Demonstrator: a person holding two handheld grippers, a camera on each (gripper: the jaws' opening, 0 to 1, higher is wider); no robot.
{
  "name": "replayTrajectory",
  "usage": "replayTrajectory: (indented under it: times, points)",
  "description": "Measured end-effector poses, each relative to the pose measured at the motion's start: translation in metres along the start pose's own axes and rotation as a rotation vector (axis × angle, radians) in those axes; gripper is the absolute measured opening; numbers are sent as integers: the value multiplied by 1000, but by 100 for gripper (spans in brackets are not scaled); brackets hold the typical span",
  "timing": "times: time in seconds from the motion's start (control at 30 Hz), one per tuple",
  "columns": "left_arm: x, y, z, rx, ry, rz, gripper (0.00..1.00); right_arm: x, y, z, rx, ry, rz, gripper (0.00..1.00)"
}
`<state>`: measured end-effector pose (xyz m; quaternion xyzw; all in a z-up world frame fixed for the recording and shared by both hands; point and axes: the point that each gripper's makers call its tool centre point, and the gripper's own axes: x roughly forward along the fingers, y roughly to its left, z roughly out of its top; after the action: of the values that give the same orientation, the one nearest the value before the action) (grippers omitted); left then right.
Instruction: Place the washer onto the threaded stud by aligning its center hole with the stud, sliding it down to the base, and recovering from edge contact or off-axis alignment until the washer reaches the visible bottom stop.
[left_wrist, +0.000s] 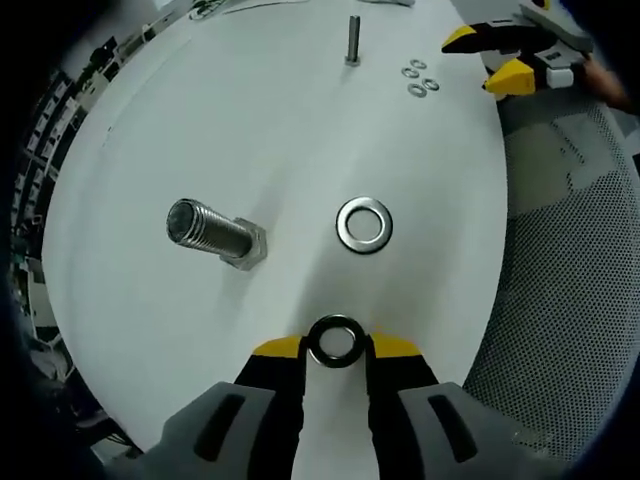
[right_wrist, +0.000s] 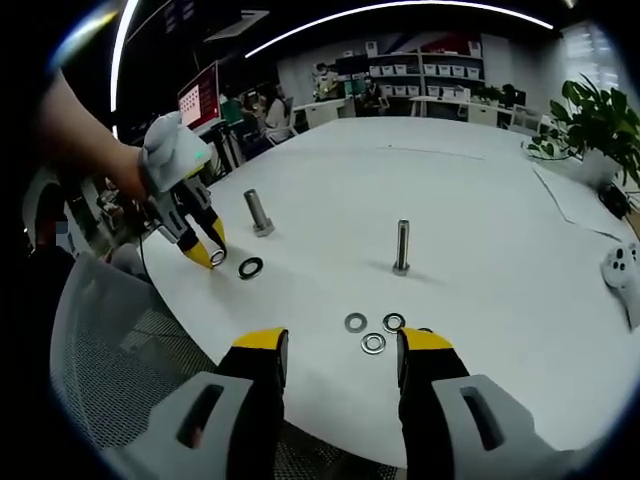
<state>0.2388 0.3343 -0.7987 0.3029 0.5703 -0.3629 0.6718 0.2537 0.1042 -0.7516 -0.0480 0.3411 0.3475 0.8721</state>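
Between the left gripper (left_wrist: 336, 346) jaws — washer (left_wrist: 335, 341), on edge, hole forward.

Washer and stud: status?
Left gripper shut on dark steel washer, held above the white table. Large threaded stud upright, bare. Right gripper open, empty. Second steel washer lies flat beside stud.

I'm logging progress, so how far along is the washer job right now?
Done: the left gripper is shut on a dark metal ring washer, lifted off the white round table. In hand: carrying it; the large threaded steel stud stands bare, off to one side. Left: align the hole, slide it down to the hex base. A second large silver washer lies flat nearby.
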Motion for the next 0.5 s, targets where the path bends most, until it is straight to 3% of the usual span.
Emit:
replayTrajectory:
  times: [0.5]
  points:
    - [-1, 0, 1, -55, 19, 6, 20, 1, 1, -1, -10, 6, 3, 46]
